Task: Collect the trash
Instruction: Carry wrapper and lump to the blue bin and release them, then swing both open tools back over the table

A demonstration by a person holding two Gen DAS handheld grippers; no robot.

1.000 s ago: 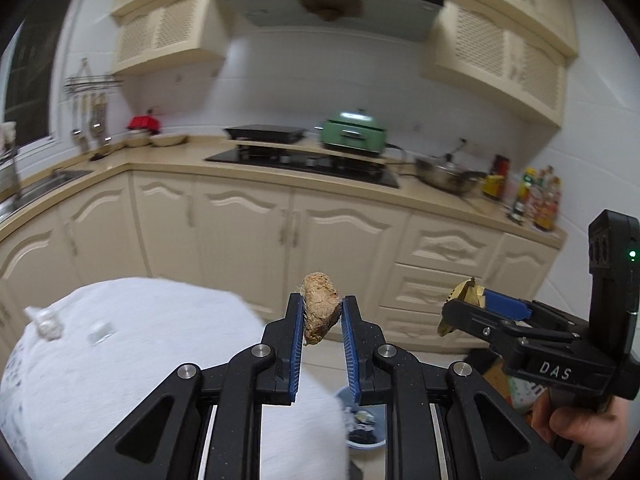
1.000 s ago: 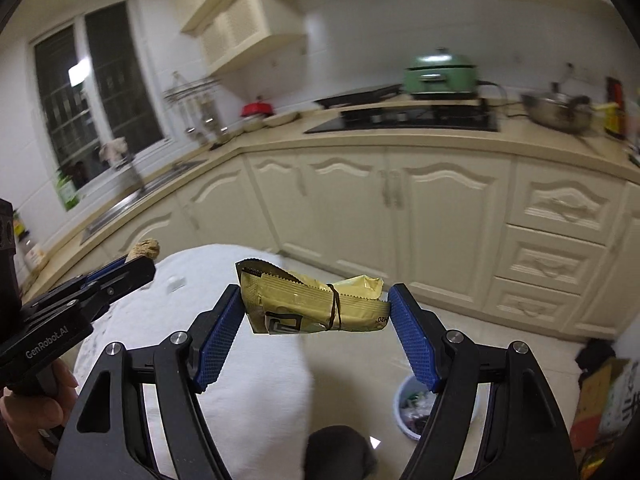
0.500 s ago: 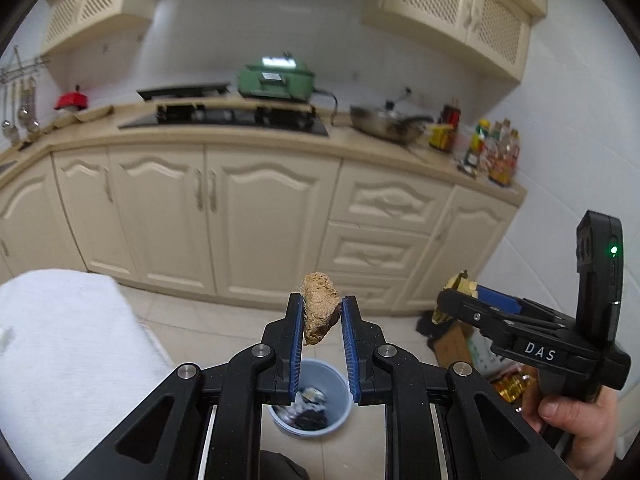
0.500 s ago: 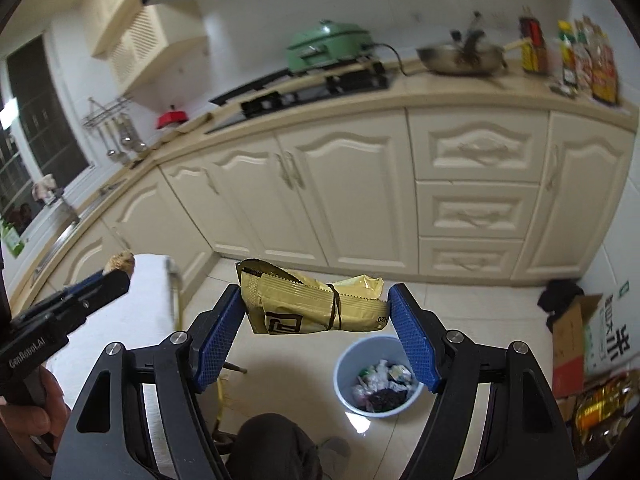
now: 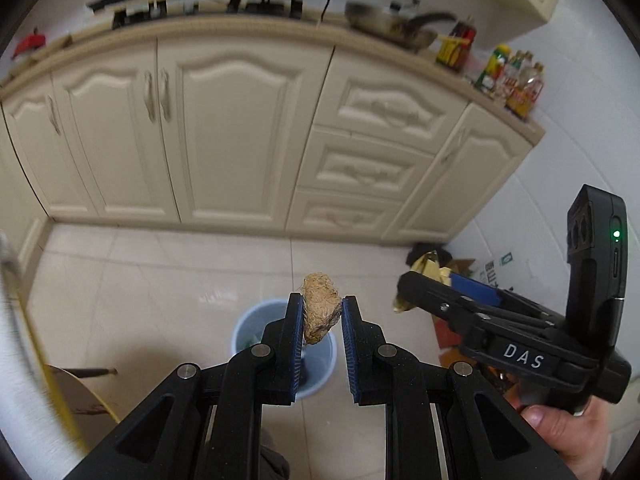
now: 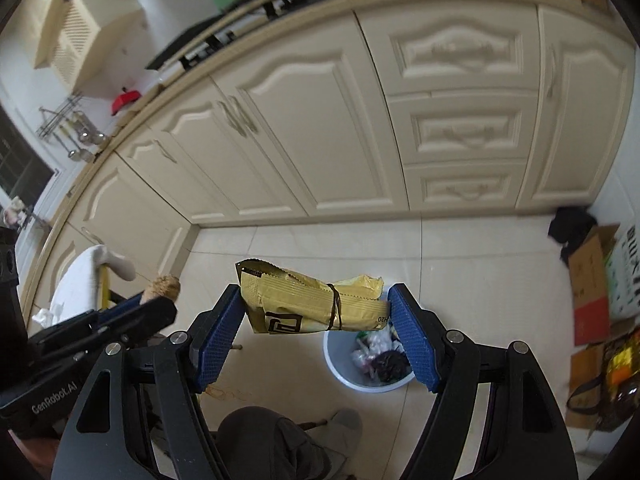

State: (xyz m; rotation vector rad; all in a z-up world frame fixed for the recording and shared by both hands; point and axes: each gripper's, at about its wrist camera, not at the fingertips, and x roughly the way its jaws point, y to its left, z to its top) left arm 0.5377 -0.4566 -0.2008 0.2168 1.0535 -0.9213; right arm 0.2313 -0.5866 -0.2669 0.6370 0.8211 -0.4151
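Blue ribbed pads line both grippers, and each is closed on a piece of trash. In the left gripper (image 5: 321,312) a brown, fibrous lump (image 5: 319,307) is pinched near the fingertips, most of it standing proud of the pads. In the right gripper (image 6: 316,312) a folded yellow wrapper (image 6: 310,306), bound round by a thin dark band, is clamped end to end across widely spaced jaws.

Below and beyond both grippers a pale blue bin (image 6: 344,376) stands on the tiled floor (image 5: 160,280), already holding crumpled scraps. The carrying step is judged to be nearly done, with the drop into the bin in hand. What is called for next is that each load be brought over the bin's mouth before the jaws are let go; in the left view the lump lines up with the bin, while in the right view the wrapper sits to the left of and above it, so a shift toward the rim seems needed there.

Much of the bin is covered by the left fingers in the left view, and its near edge by the right pad in the other. The cabinets (image 6: 320,128) and worktop are smeared by blur. A white cloth-covered shape (image 6: 88,276) at the left is cut off, and what it covers cannot be told. The bin's contents cannot be identified.
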